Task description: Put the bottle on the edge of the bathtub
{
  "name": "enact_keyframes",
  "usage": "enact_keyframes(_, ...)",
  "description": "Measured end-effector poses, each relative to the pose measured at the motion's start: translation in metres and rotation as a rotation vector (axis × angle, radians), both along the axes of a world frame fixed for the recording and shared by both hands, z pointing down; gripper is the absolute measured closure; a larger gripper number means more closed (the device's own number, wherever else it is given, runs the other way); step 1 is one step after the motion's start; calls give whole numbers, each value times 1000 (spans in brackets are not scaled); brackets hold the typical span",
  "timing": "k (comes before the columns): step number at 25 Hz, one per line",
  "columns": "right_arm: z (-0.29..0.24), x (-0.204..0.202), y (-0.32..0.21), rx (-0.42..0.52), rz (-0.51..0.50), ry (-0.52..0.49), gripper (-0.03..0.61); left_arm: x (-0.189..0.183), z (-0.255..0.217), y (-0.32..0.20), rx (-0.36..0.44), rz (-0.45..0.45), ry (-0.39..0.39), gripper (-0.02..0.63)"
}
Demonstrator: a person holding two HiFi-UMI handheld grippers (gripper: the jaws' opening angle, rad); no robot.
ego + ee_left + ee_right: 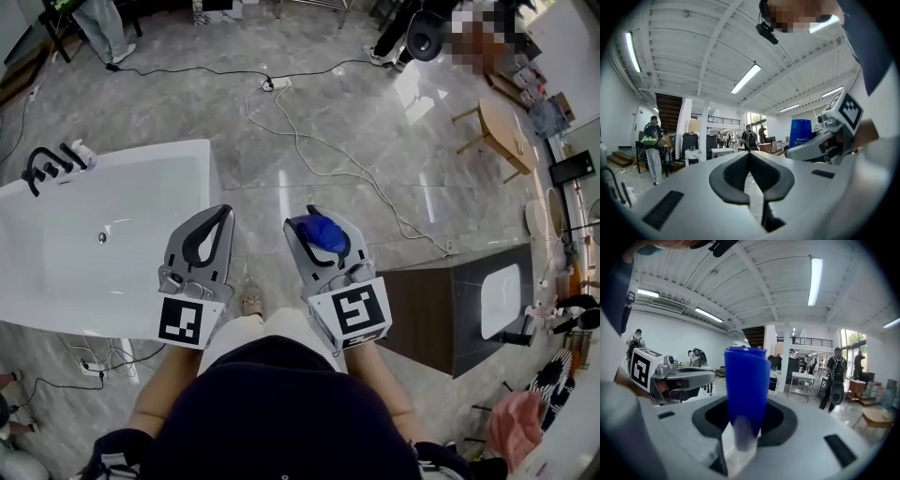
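Note:
My right gripper point(319, 230) is shut on a blue bottle point(327, 234), which shows as a blue cylinder with a pale lower end point(745, 380) standing between the jaws of that gripper point(743, 427). In the left gripper view the bottle point(800, 132) appears at the right. My left gripper point(221, 217) is beside it, shut with nothing in it, its tips meeting point(749, 153). The white bathtub point(202, 178) lies at the left, with its near corner just beyond the left gripper. Both grippers hover above the floor next to the tub.
A black faucet point(49, 165) sits on the tub's far left rim. A white cable point(319, 150) snakes across the marble floor. A dark cabinet with a white basin point(469, 300) stands at the right, and a wooden stool point(506, 131) lies beyond it. People stand in the background.

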State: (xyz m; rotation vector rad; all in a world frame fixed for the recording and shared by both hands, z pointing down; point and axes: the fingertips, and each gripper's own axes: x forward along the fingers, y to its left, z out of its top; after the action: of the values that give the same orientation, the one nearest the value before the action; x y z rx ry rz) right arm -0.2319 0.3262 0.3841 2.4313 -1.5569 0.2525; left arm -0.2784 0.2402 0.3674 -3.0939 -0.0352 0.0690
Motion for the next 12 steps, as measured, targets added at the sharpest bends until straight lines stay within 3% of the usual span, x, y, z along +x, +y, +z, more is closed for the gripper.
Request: enact_keyframes(12, 4, 61, -32, 28, -14, -17, 433, 50, 6, -34, -8, -32, -17, 611)
